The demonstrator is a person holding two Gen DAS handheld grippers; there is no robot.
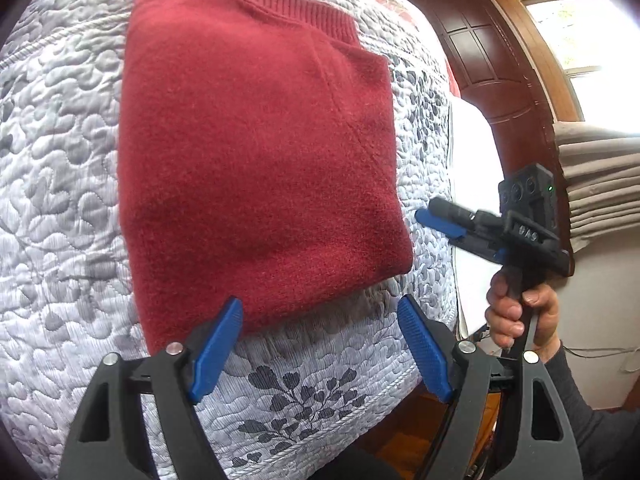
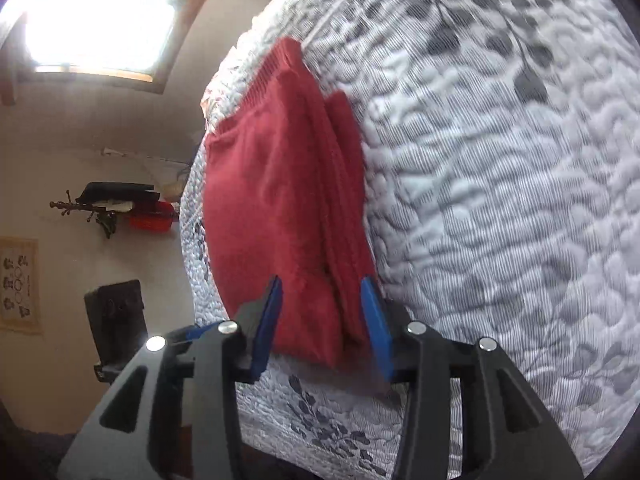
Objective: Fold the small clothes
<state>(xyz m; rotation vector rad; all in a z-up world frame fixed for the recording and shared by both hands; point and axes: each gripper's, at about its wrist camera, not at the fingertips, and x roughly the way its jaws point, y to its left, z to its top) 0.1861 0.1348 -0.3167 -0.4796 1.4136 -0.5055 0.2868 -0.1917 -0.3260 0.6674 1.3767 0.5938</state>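
A red knit sweater [image 1: 256, 160] lies folded into a thick rectangle on the grey-and-white quilted bedspread [image 1: 60, 200], its ribbed hem at the far end. My left gripper [image 1: 320, 308] is open just before the sweater's near edge, with nothing between its blue pads. A hand [image 1: 520, 312] holds my right gripper [image 1: 430, 212] beside the sweater's right edge, a small gap away. In the right wrist view the sweater [image 2: 280, 200] shows its stacked layers edge-on, and the right gripper [image 2: 322, 284] stands open at its near corner, holding nothing.
The bed's near edge [image 1: 320, 420] with a leaf print runs below the left gripper. A white sheet [image 1: 476, 200], a dark wooden door [image 1: 492, 60], a window [image 1: 580, 28] and folded curtains [image 1: 600, 184] lie to the right. A coat rack [image 2: 104, 208] stands by the wall.
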